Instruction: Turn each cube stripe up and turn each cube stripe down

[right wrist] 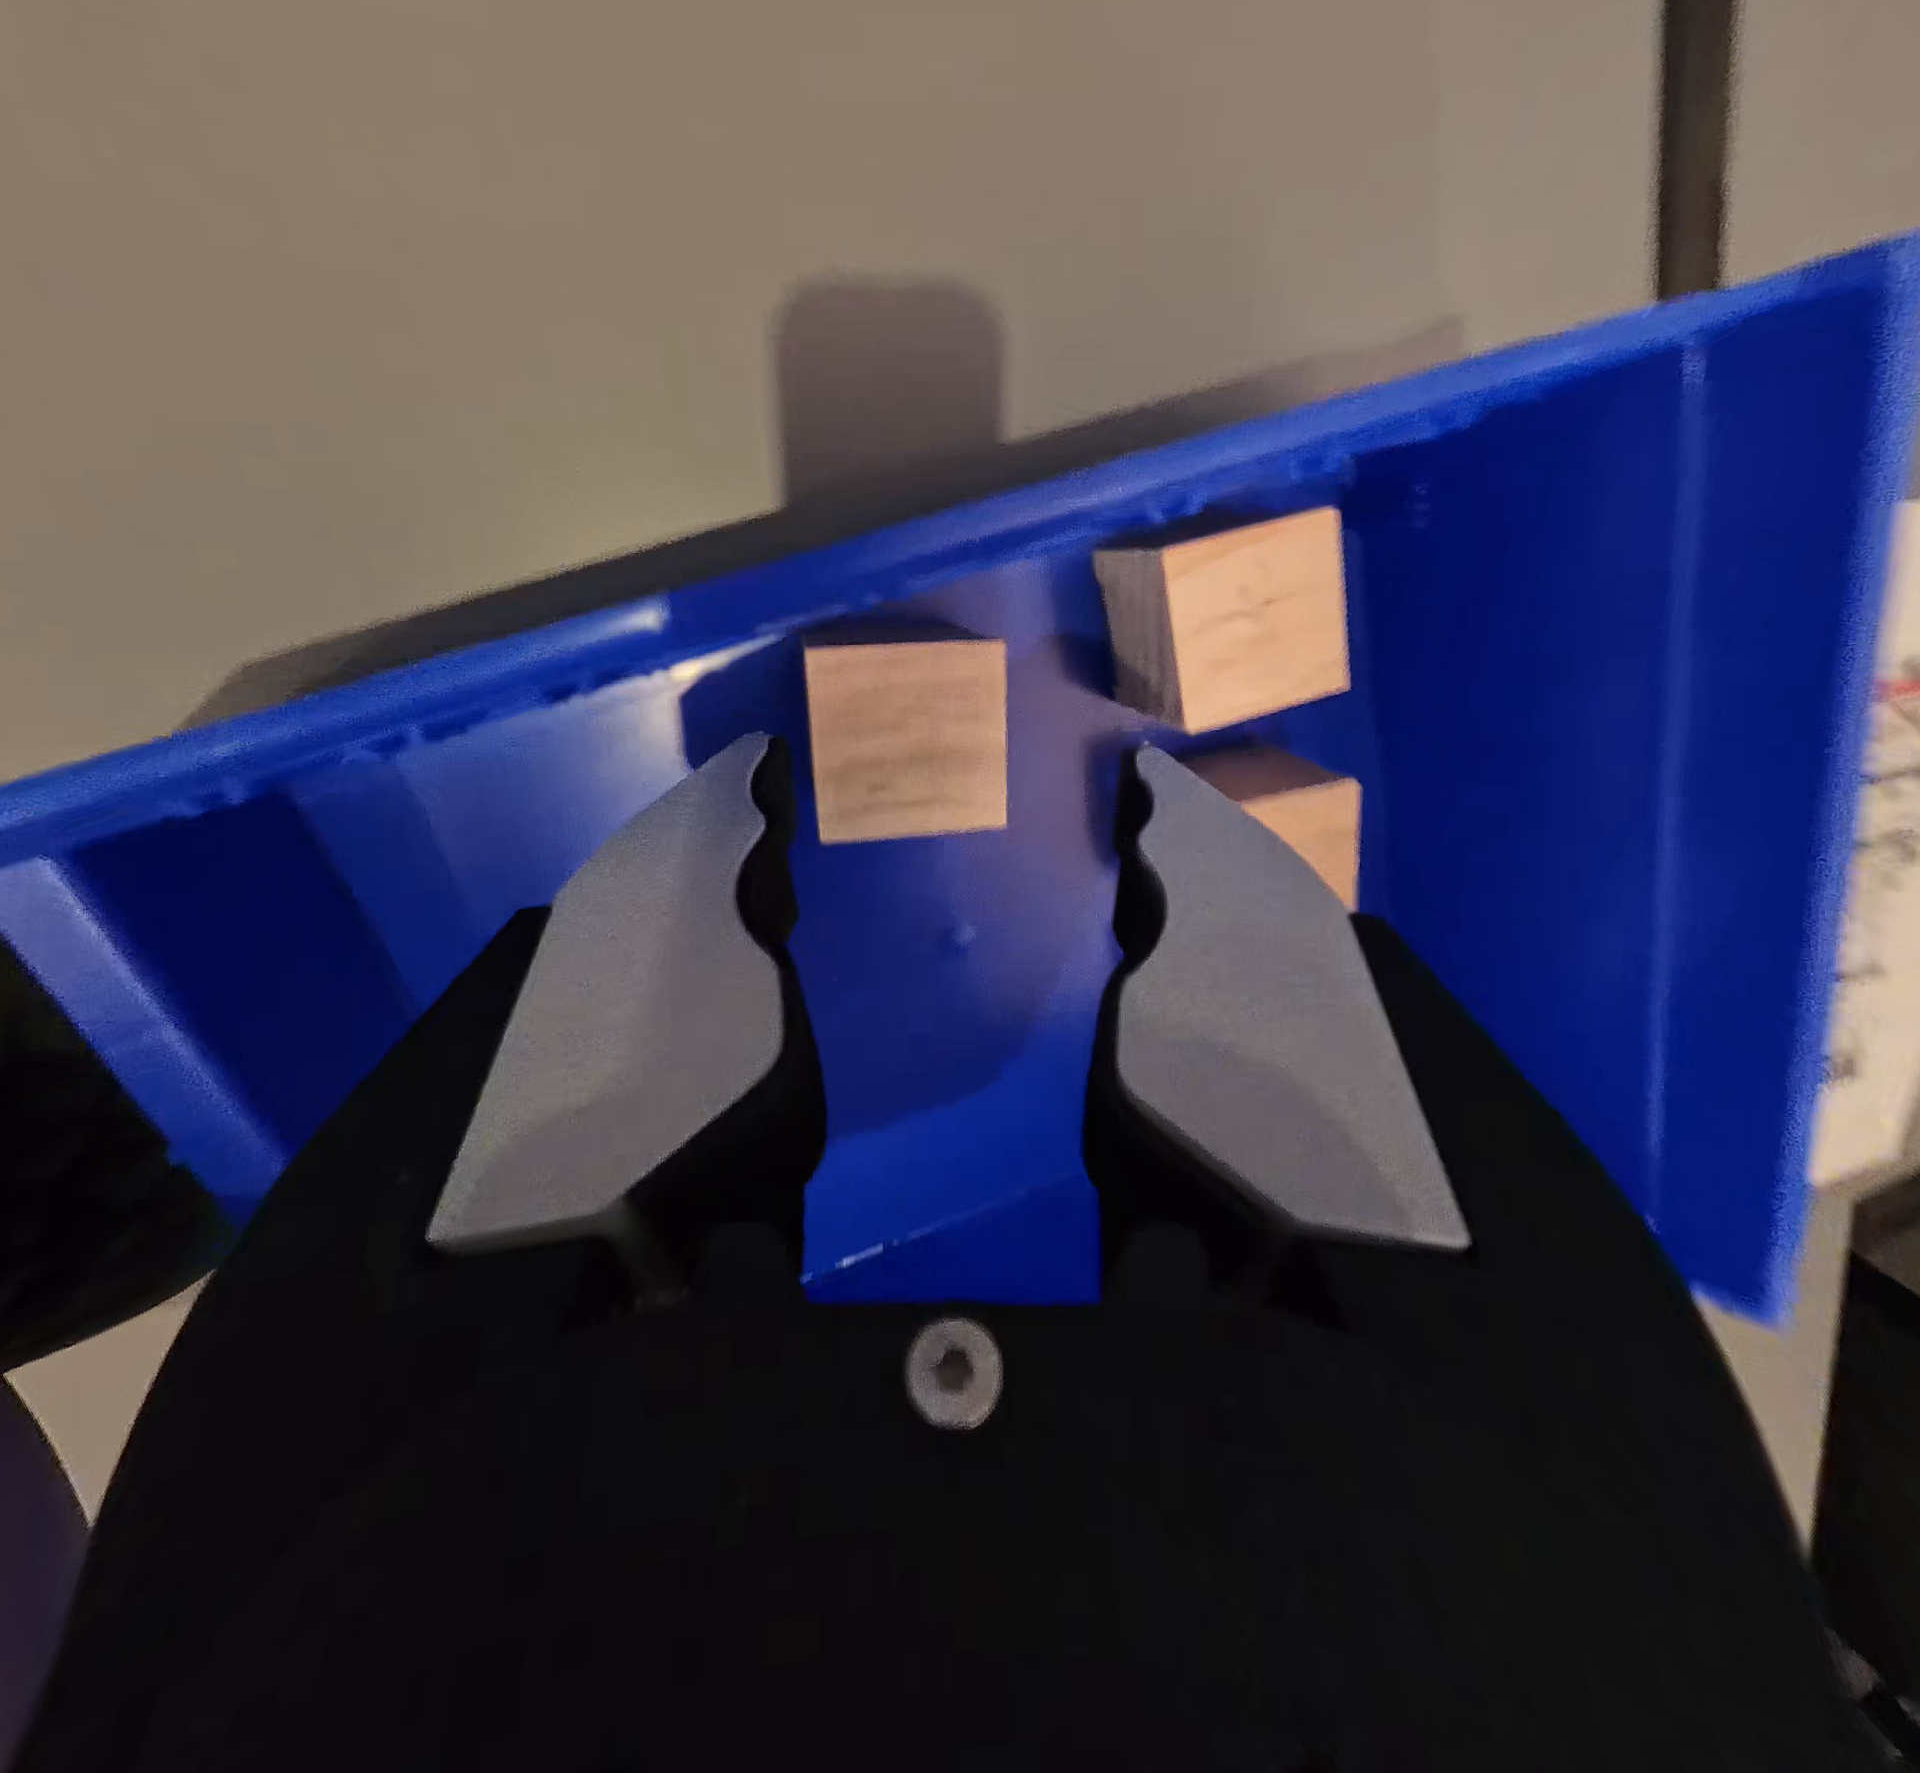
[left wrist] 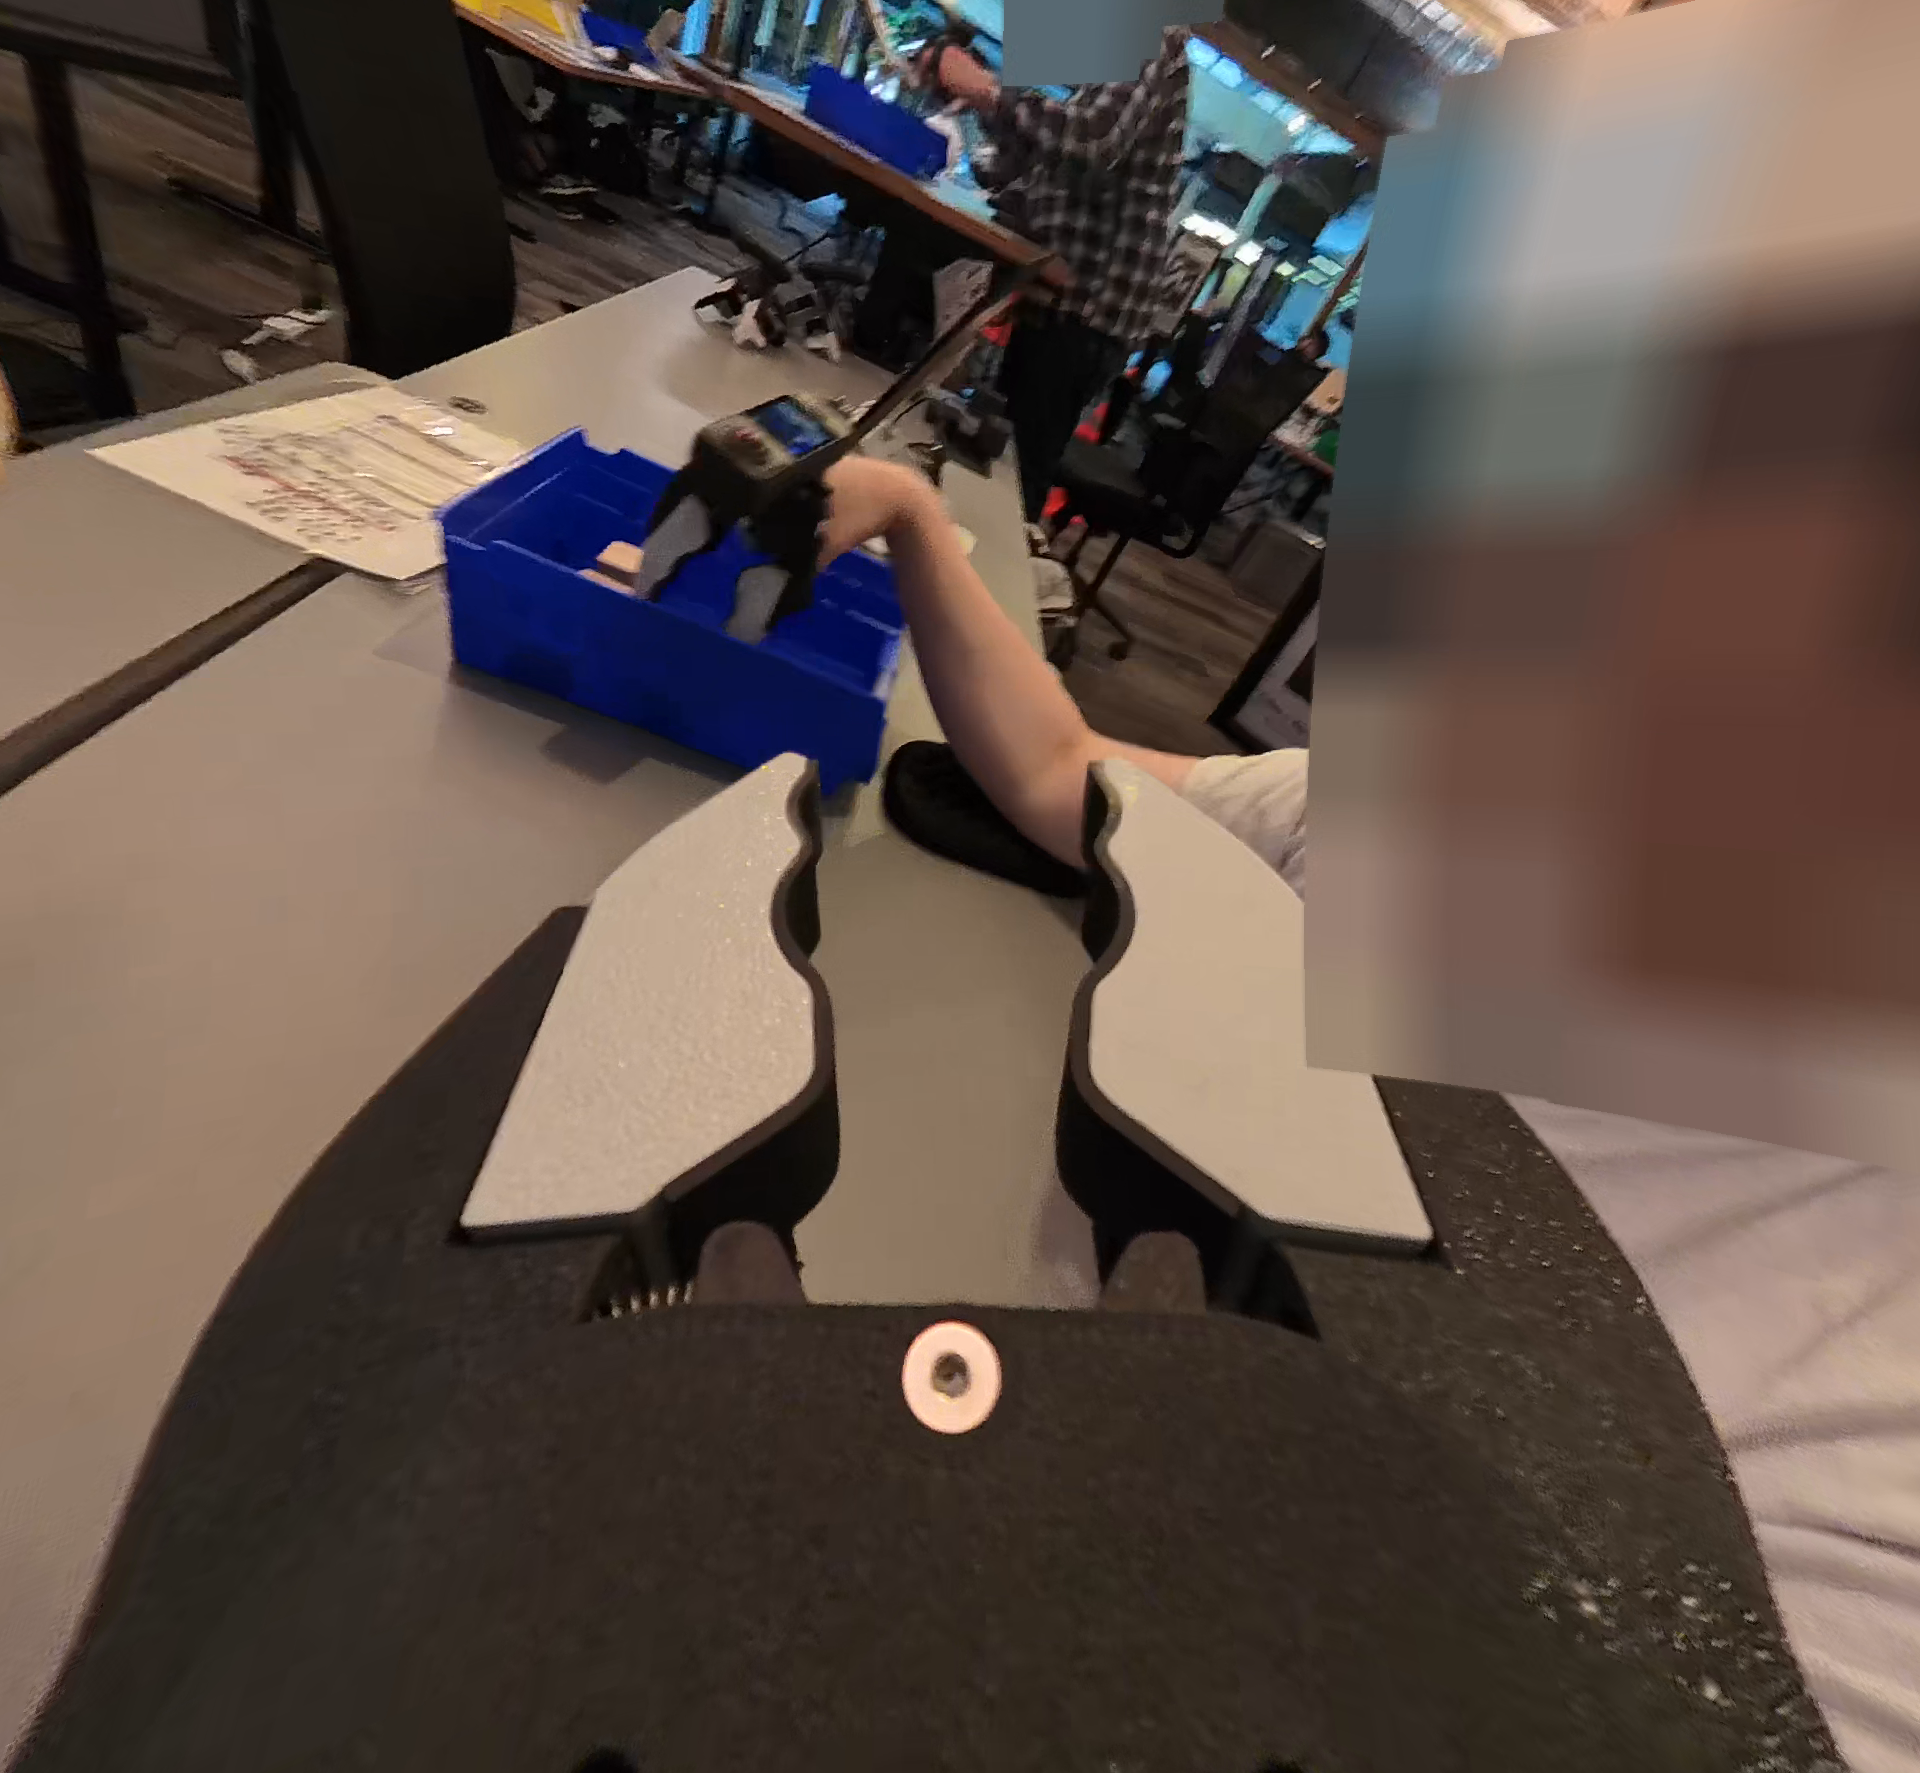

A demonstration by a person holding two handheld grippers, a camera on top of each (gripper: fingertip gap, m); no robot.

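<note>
A blue bin (right wrist: 1538,684) holds three plain wooden cubes in the right wrist view. One cube (right wrist: 909,736) lies just beyond my right gripper (right wrist: 951,752), which is open and empty above the bin floor. A second cube (right wrist: 1247,617) sits to the right, and a third (right wrist: 1304,824) is partly hidden behind the right finger. No stripe shows on the faces I see. In the left wrist view my left gripper (left wrist: 951,773) is open and empty over the grey table, away from the bin (left wrist: 644,674). The right gripper (left wrist: 707,580) reaches into the bin there.
A printed paper sheet (left wrist: 312,476) lies on the grey table (left wrist: 260,892) left of the bin. A black pad (left wrist: 966,830) lies under the person's forearm (left wrist: 977,653). A person in a plaid shirt (left wrist: 1091,185) stands beyond the table by other desks.
</note>
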